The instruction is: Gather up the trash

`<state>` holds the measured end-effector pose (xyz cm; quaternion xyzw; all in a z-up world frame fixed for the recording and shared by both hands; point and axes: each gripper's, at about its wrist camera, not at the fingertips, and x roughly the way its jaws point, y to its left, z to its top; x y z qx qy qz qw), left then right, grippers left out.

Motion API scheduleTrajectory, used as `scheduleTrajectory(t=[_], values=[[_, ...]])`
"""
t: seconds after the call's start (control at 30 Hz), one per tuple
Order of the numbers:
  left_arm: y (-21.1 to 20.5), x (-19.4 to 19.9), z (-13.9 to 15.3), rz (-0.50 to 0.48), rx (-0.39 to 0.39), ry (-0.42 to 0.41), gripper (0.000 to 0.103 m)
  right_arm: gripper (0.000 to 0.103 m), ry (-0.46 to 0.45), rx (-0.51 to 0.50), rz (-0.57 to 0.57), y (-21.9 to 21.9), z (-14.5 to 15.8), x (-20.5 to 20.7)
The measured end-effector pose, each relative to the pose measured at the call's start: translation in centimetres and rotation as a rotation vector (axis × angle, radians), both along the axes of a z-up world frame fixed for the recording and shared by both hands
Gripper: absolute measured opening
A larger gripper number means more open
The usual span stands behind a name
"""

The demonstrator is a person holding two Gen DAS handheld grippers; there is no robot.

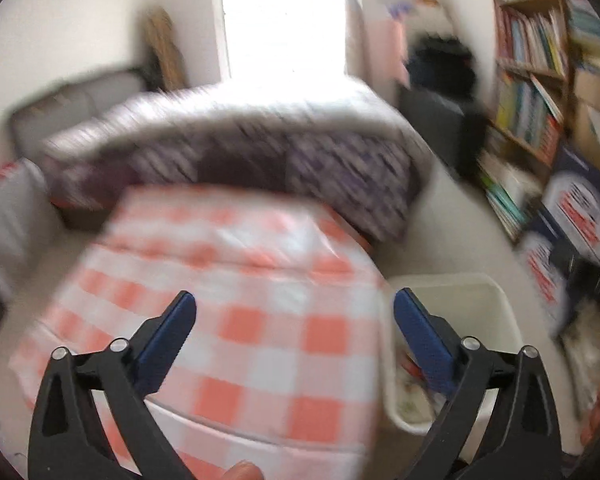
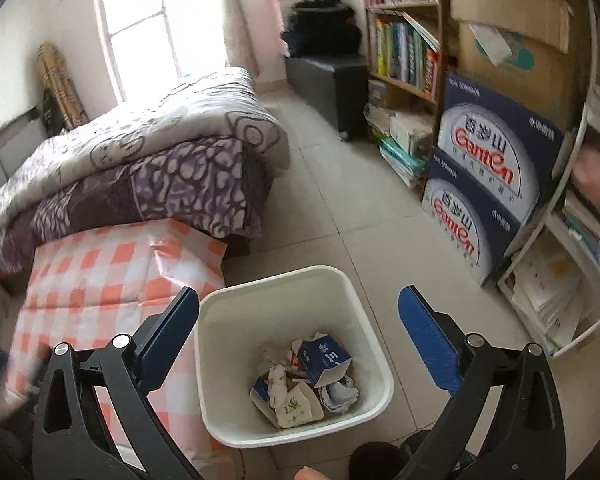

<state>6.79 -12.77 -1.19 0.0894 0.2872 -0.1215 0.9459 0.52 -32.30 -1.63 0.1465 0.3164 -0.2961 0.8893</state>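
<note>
Right hand-held gripper spread wide, empty, above white bin of trash

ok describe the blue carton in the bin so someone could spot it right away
Start at the white bin on the tiled floor beside the orange-checked table. Among the trash inside, the blue carton lies on top toward the far side. It is the one dark blue torn-open box; the rest is mostly pale crumpled paper.

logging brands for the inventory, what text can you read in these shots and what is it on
"Ganten": upper dark blue box by the bookshelf.
"Ganten": lower dark blue box under it.
Chinese characters above each logo: too distorted to read.
Blue carton in the white bin: print too small.
Book spines: too small.
Left wrist view: all blurred.
</note>
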Motion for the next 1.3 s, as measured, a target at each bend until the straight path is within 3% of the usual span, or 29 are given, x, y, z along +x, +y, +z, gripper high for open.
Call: scheduleTrajectory(t=[0.1,0.23,0.37,0.47,0.67,1.3], values=[[2.1,-0.8,1.7,0.078,0.012,-0.120,0.096,0.096,-0.034,-0.099,0.032,2.8,0.7,0.0],[4.3,0.1,1.5,0.158,0.003,-0.035,0.096,0.096,-0.073,-0.176,0.079,5.5,1.3,0.1],[5.2,0.7,0.9,0.181,-0.002,-0.007,0.096,0.096,-0.076,-0.196,0.116,7.1,1.2,0.7],[5.8,0.7,0.8,0.199,-0.019,-0.018,0.096,0.096,-0.073,-0.194,0.142,7.9,1.1,1.2],[7.0,1.7,0.5,0.205,-0.068,0.047,0.096,0.096,-0.066,-0.174,0.182,9.1,1.1,2.0],[7.2,1.3,0.9,0.216,-0.080,0.040,0.096,0.096,-0.066,-0.171,0.172,9.6,0.9,2.1]])
